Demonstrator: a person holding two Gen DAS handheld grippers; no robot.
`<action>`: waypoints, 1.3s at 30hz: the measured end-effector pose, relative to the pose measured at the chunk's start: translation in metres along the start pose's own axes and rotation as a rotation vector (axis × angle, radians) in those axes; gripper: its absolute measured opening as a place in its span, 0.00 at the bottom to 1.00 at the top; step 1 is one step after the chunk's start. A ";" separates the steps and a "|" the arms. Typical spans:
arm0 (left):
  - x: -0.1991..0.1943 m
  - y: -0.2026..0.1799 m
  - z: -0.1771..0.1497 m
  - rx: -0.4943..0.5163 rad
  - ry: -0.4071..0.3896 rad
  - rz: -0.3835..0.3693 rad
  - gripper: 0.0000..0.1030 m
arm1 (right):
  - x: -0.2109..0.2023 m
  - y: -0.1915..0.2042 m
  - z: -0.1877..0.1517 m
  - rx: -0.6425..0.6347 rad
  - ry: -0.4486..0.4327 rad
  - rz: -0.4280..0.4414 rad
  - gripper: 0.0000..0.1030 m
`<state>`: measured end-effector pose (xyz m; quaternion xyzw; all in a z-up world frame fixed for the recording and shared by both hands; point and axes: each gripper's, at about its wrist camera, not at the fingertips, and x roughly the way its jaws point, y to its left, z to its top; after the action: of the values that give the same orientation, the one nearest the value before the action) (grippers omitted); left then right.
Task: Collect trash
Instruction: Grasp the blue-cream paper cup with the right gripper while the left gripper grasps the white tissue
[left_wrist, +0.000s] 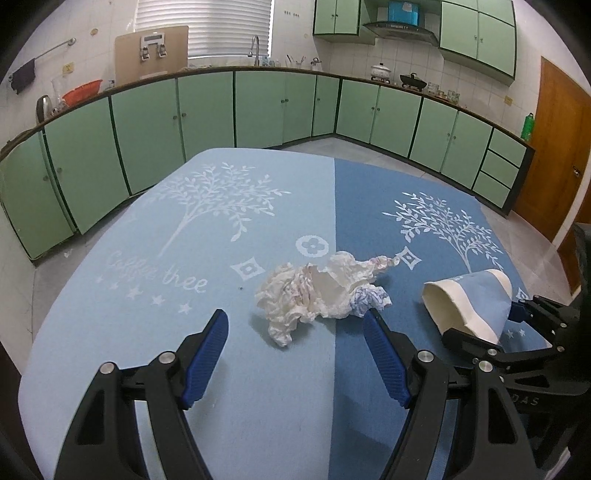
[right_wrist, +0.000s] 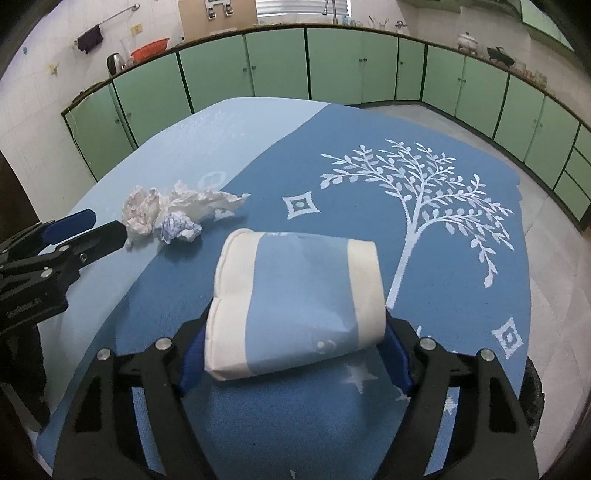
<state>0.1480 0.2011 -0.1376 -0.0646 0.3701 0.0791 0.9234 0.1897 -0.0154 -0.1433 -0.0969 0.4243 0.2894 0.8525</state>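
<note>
My right gripper (right_wrist: 295, 332) pinches a crushed blue-and-white paper cup (right_wrist: 291, 302) lying on its side on the blue tablecloth (right_wrist: 369, 240), both pads pressing its walls. My left gripper (left_wrist: 295, 332) is spread, nothing between its fingers. The crumpled tissue wad (left_wrist: 317, 291) lies at its twelve o'clock, just ahead of the right fingertip.

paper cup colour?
Paper cup: light blue middle band, cream bands at both ends. Clearest in the right wrist view.
</note>
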 end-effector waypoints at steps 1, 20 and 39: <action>0.001 0.000 0.001 0.000 0.001 0.000 0.72 | -0.001 -0.001 0.001 0.003 -0.005 -0.001 0.72; 0.066 -0.008 0.027 -0.050 0.132 -0.028 0.76 | -0.005 -0.031 0.020 0.056 -0.047 -0.024 0.72; -0.010 -0.036 0.028 -0.020 0.028 -0.111 0.16 | -0.069 -0.038 0.020 0.078 -0.140 -0.040 0.72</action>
<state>0.1673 0.1698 -0.1083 -0.0951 0.3782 0.0307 0.9203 0.1924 -0.0665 -0.0804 -0.0513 0.3728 0.2617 0.8888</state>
